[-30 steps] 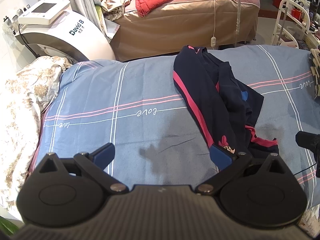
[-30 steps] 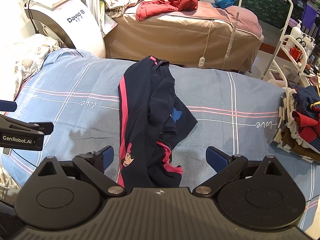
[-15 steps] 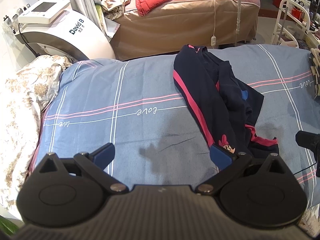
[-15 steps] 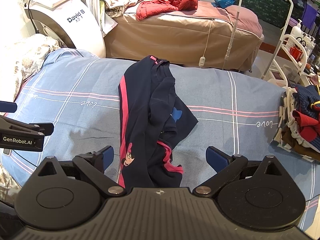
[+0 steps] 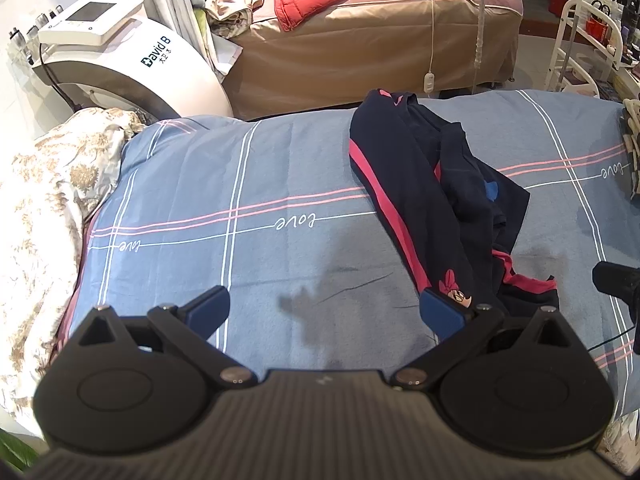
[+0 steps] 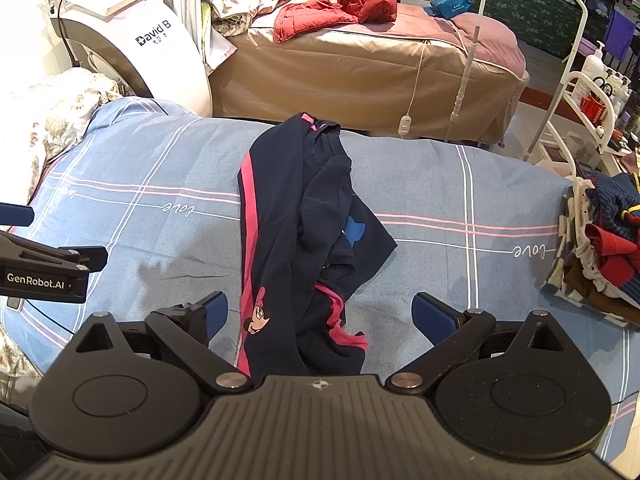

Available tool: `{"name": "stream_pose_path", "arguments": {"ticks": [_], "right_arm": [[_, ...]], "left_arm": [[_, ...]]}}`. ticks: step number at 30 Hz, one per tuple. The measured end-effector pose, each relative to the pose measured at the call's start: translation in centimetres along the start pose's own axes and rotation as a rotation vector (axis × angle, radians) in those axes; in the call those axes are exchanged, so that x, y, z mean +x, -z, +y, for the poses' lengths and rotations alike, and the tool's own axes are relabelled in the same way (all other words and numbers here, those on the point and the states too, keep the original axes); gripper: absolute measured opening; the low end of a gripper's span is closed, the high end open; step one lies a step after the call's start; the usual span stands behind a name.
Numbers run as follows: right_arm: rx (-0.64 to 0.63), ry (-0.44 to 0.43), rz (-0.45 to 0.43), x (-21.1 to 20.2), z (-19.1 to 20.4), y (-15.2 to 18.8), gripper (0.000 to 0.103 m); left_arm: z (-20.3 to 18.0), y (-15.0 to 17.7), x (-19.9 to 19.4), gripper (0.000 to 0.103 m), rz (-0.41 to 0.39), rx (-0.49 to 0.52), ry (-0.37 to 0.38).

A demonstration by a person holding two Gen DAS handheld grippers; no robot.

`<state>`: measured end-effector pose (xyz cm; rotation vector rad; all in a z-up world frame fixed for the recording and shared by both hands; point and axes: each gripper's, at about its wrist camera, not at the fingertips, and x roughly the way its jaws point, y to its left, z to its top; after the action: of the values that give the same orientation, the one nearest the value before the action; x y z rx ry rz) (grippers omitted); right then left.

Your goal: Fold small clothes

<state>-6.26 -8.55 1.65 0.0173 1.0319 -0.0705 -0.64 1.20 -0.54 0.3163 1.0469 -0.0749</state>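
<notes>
Nothing has shifted in the last second: left gripper (image 5: 324,312) and right gripper (image 6: 320,312) both hover spread wide and empty, the crumpled navy garment (image 6: 304,232) untouched mid-bedsheet (image 6: 460,184), folding unstarted

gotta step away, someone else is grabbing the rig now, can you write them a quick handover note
Left gripper: open, empty, over bare blue bedsheet.
Right gripper: open, empty, right above the near end of the navy and pink garment.
Garment lies crumpled and unfolded mid-bed.
Pile of clothes sits at the bed's right edge.
Done: nothing on this garment yet.
Left: spread it flat, fold it.
</notes>
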Motion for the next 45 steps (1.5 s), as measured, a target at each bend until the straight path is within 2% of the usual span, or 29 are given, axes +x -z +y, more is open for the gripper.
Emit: {"name": "stream_pose_path", "arguments": {"ticks": [34, 39, 41, 45], "right_arm": [[0.011, -0.017, 0.012, 0.3, -0.1, 0.1, 0.103], [0.038, -0.050, -0.073, 0.1, -1.1, -0.2, 0.103], [0.075, -0.092, -0.101, 0.7, -1.9, -0.4, 0.103], [0.185, -0.176, -0.049, 4.5, -3.3, -0.4, 0.103]], "left_arm": [[-0.1, 0.1, 0.7, 0.103, 0.027, 0.009, 0.013], [0.3, 0.0, 1.6, 0.103, 0.024, 0.006, 0.031], [0.6, 0.2, 2.6, 0.103, 0.020, 0.001, 0.058], [1.1, 1.5, 6.4, 0.103, 0.047, -0.002, 0.127]]}}
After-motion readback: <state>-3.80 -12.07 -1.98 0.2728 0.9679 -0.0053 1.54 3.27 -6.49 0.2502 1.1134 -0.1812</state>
